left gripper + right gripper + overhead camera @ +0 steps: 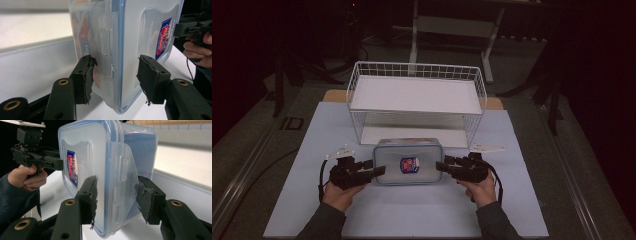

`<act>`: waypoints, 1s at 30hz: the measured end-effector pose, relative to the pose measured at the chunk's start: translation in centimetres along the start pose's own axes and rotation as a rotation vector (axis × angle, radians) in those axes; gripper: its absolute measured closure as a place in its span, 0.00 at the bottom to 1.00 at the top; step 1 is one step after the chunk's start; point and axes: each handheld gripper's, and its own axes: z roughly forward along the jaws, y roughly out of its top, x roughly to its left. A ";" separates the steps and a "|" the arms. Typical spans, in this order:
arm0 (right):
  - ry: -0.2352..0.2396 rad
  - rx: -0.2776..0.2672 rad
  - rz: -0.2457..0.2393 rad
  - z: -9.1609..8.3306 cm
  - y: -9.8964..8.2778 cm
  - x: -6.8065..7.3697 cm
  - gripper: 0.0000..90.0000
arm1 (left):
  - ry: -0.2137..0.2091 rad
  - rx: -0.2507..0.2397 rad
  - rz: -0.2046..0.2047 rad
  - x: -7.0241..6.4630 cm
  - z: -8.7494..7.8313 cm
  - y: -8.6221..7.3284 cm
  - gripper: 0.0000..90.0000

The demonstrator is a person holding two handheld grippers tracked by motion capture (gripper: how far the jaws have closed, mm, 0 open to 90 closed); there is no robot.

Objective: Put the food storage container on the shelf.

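— Clear plastic, that box (408,162)? Where does it sit?

— Yes, a see-through food container with a blue-rimmed lid and a red-and-blue label on top. From above it lies over the middle of the white table (312,150), just in front of the wire rack (417,95), nearer the rack's front edge than the person's edge of the table.

— Start at the left, then. What is the left gripper (374,167) doing?

— It comes in from the box's left end, borne by the person's left hand (339,192). In the left gripper view its two black jaws straddle that end, one pad on the lid side and one on the base side, with the side latch between them. The jaws are clenched on the box; the base-side pad plainly presses the wall, and the lid-side one sits tight at the rim.

— And the box between them?

— It spans from one gripper to the other, lid up in the high view. Whether its base touches the table the pictures do not settle.

— The right side?

— The right gripper (443,166), in the right hand (482,190), takes the box's right end. In the right gripper view its jaws bracket that end across the hinged latch flap, which stands out from the wall. Both pads lie against the plastic, so it is grasping the box too.

— Anything behind?

— The rack, white wire with two white shelves, stands at the far edge of the table.
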 end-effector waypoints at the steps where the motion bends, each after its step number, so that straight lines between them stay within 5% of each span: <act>1: 0.000 -0.006 -0.004 -0.2 0.2 0.1 0.58 | 0.002 -0.002 0.008 -0.2 -0.1 0.4 0.52; 16: -0.032 -0.113 -0.062 -2.8 5.0 0.8 0.58 | 0.001 -0.083 0.134 -1.6 -0.7 6.9 0.52; 30: -0.039 -0.196 -0.092 -4.3 9.9 1.8 0.58 | -0.003 -0.161 0.174 -2.7 -2.1 12.2 0.53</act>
